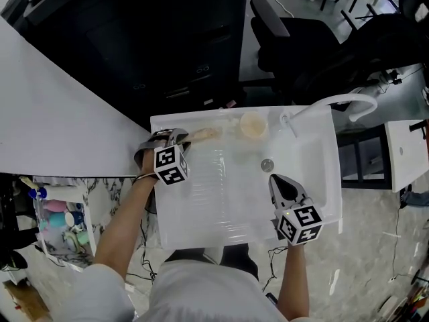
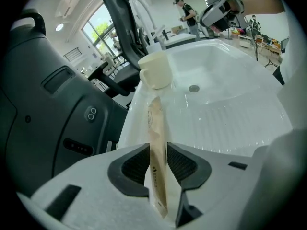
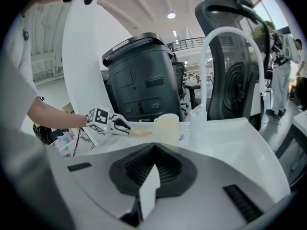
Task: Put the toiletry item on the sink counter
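I am clamping the left gripper [image 2: 157, 163] on the toiletry item, a thin tan sachet [image 2: 156, 128], its two dark pads pressing the flat faces from either side so the packet is standing on edge. Its long axis is running straight away from the jaws: the near end is poking out behind the pads toward the camera, and the far end is pointing at a cream cup [image 2: 155, 71] just beyond it. In the head view that puts the sachet at the upper left of the white sink top [image 1: 314, 180], lying left to right along the back counter strip. I cannot tell whether its free end is touching the surface. A line of small dark print is running down the sachet, too fine for me to read. The cup is standing upright on the same strip with its mouth up, showing only a plain cream inside. The basin is carrying a round metal drain [image 1: 267, 164] in its floor. I am holding the right gripper [image 3: 152, 163] with its jaws pressed together on nothing, at the lower right of the sink, well apart from the sachet. A white arched faucet [image 3: 230, 56] is rising at the right edge.
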Demonstrator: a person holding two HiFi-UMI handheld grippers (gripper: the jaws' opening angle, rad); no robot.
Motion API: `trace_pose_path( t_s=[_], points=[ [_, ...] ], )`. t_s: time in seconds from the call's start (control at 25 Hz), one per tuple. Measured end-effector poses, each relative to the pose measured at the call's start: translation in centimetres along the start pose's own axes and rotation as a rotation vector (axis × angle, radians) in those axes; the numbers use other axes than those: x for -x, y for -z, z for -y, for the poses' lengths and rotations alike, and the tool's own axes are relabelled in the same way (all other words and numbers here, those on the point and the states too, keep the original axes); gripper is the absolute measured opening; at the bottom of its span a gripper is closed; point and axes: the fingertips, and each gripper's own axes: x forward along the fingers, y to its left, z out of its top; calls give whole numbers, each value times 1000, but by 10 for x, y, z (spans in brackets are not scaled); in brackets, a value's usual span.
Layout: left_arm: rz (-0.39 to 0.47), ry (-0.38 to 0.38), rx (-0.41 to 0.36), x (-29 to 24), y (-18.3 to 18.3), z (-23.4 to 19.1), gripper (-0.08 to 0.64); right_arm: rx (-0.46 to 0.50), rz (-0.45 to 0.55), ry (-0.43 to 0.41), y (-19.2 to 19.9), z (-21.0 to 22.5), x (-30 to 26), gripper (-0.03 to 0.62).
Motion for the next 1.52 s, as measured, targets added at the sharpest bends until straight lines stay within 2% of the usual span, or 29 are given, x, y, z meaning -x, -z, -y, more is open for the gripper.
trace_pose_path(
  t_s=[0.16,0.28,0.4,0.56,0.76,0.92,1.0,1.24,1.52],
  points=[
    [-30,-14,-26,-2,5,4,111,11,3,-4,2,-1,4,-5],
    [-36,-19,3,-4,7,2,112,10,-1,2,7,1,9,-5],
    [-24,-32,66,-5,8,-7,112,8,-8,11,14,4,14,-5],
    [33,-39,170,7,5,-13,112,11,13,23,8,7,19,-5],
    [82,-32,344,36,10,-16,109,67,32,29,-16,7,18,-5],
    [198,-114,563,84,12,-34,46,142,68,43,-52,3,21,-4],
    [261,-173,645,115,15,-47,29,182,99,50,-77,-1,24,-5],
    [440,-344,775,209,19,-79,11,334,196,44,-152,-23,36,-5],
    [590,-483,807,298,5,-86,9,460,286,10,-204,-59,40,-5]
  ],
)
